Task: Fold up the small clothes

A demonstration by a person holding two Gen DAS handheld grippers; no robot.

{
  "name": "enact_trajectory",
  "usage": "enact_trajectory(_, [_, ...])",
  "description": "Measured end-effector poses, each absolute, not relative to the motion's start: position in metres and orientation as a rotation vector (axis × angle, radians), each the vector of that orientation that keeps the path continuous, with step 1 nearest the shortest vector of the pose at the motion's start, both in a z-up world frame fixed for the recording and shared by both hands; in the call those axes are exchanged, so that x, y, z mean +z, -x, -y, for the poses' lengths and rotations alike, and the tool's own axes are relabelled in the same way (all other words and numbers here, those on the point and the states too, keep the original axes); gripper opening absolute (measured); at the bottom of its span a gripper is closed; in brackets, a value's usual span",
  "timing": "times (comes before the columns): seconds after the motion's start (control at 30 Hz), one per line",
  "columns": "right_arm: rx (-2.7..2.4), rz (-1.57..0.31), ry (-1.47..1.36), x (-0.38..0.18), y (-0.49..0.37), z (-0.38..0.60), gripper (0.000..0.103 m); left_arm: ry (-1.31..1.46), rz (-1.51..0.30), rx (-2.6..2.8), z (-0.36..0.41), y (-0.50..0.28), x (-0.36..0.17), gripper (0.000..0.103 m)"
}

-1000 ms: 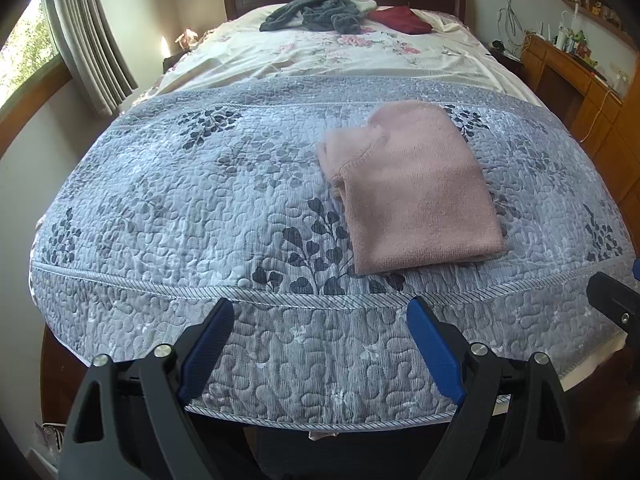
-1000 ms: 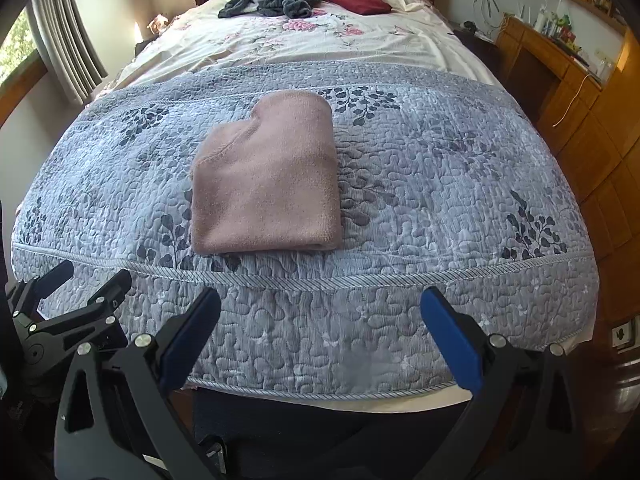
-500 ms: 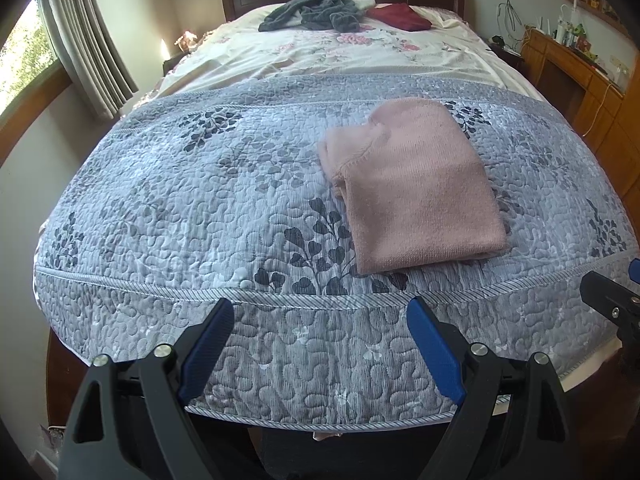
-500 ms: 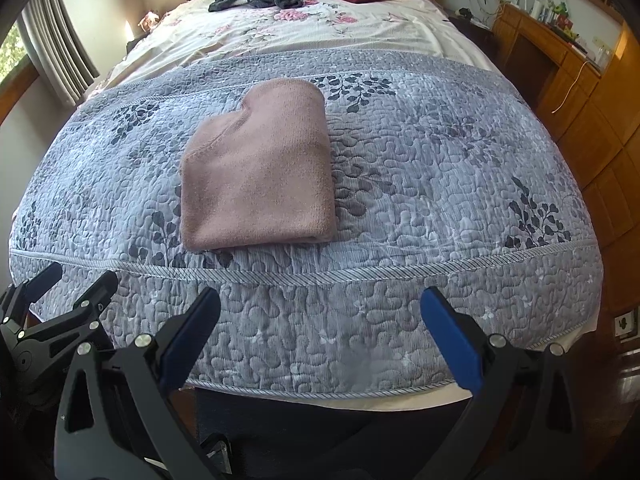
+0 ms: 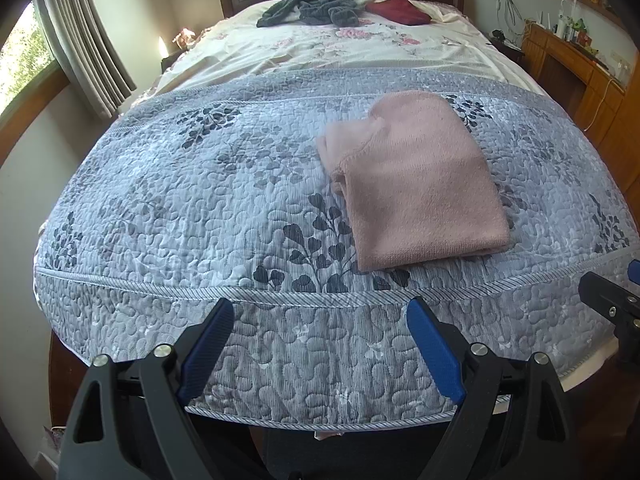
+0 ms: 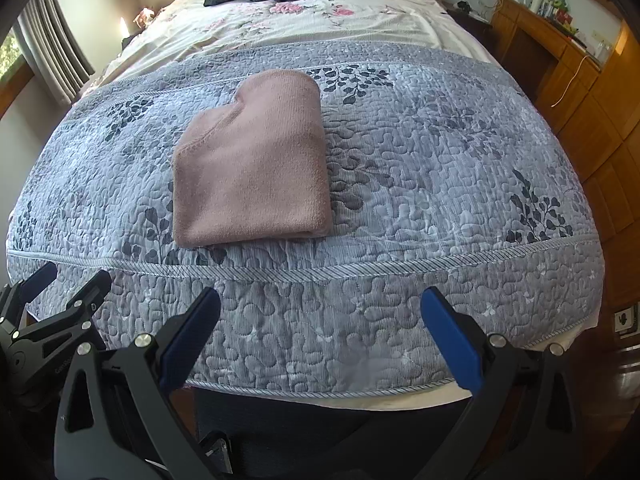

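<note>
No readable labels. Left claw (image 5: 320, 344) and right claw (image 6: 320, 334) both spread wide, empty, near folded pink cloth (image 6: 252, 164) on bed (image 6: 420, 208).

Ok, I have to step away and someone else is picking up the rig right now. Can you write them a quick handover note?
Left claw: open, empty, held off the foot of the bed.
Right claw: open, empty, beside the left one, also short of the bed.
Pink garment: folded into a compact stack on the grey quilt, near the foot edge; neither claw touches it.
Grey garment and dark red garment: near the headboard, the grey one in a crumpled heap.
Done: the pink piece looks folded.
Left: probably fetch and fold the two at the head of the bed.
</note>
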State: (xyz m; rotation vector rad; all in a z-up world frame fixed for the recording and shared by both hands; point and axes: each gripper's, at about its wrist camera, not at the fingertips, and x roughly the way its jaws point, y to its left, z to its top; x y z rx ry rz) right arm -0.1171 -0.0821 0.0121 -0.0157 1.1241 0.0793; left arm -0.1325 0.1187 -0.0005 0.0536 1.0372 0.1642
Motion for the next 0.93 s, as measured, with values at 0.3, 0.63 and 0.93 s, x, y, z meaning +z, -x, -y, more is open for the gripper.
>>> enact_trajectory(0.3, [0.083,-1.121,0.018,0.0112,0.1161,0.0837,0.100,-0.057,-1.048,0.160,-0.1192,0.1310,-0.0031,0.088])
enact_trajectory(0.63, [0.083,-1.110,0.028,0.0118,0.1145,0.0849,0.100,-0.061,-1.044,0.159,-0.1190,0.1303,-0.0029,0.088])
enact_trajectory(0.93, [0.070,-1.128,0.016,0.0093,0.1129,0.0882,0.100,-0.064,-1.043,0.158,-0.1187,0.1303,-0.0030,0.088])
